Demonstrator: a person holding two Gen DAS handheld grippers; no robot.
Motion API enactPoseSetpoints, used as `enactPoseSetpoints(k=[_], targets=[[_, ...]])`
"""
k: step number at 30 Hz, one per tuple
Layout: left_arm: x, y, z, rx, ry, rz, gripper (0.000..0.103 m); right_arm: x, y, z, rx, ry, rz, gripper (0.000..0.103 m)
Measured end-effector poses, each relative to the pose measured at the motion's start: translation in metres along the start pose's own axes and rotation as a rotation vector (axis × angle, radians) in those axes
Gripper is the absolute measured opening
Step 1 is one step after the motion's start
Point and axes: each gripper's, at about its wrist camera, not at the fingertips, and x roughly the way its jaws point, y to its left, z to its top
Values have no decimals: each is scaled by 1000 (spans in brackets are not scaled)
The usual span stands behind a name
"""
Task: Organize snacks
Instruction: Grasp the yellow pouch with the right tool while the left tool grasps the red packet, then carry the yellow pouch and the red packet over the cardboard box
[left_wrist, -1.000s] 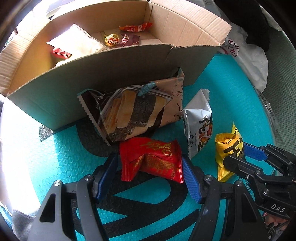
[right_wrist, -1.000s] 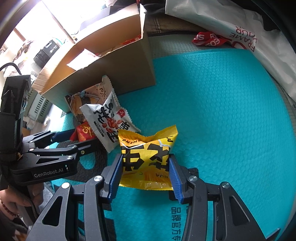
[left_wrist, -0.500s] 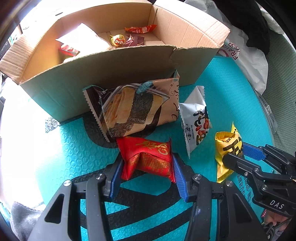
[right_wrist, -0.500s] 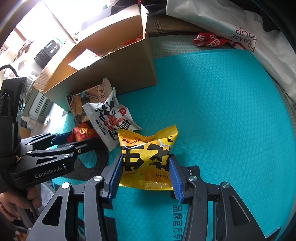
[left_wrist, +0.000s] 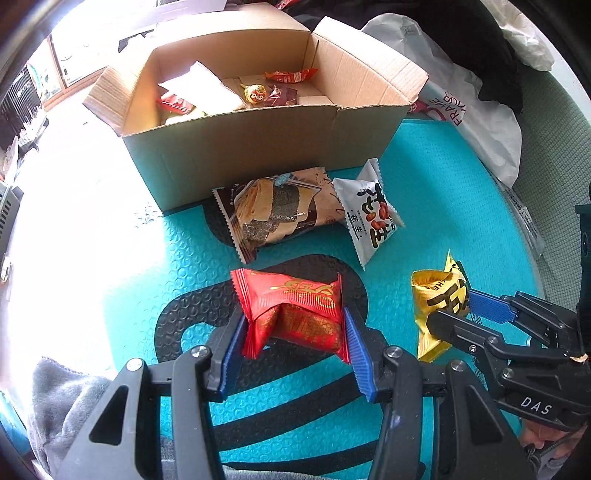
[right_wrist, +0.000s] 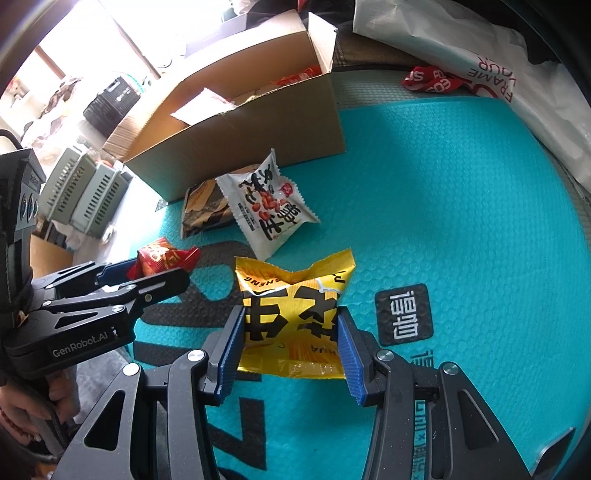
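Note:
My left gripper (left_wrist: 293, 334) is shut on a red snack packet (left_wrist: 295, 310) and holds it above the teal mat (left_wrist: 436, 206). My right gripper (right_wrist: 290, 338) is shut on a yellow snack packet (right_wrist: 291, 314), also lifted; that packet also shows in the left wrist view (left_wrist: 437, 306). An open cardboard box (left_wrist: 258, 144) with several small snacks inside stands beyond. A brown seaweed-snack bag (left_wrist: 280, 210) and a white peanut packet (left_wrist: 369, 214) lie on the mat in front of the box.
A white plastic bag (left_wrist: 472, 110) and dark clothing lie at the far right. A red wrapper (right_wrist: 432, 79) lies behind the mat. A grey cloth (left_wrist: 59, 398) is at the near left. Grey crates (right_wrist: 85, 188) stand left of the box.
Both grippers have risen and pulled back from the box with their packets. The left gripper closed tighter on the red packet and lifted it off the mat.

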Motion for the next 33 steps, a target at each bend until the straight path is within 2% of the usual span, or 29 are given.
enactPoseSetpoints(k=[17, 24, 33], targets=[[-65, 14, -44, -79, -81, 26, 49, -29, 53, -25, -113, -8, 65, 47], [-97, 17, -37, -73, -165, 42, 49, -50, 74, -20, -162, -36, 69, 47], [-140, 18, -4, -55, -296, 43, 49, -79, 97, 9, -210, -107, 77, 47]])
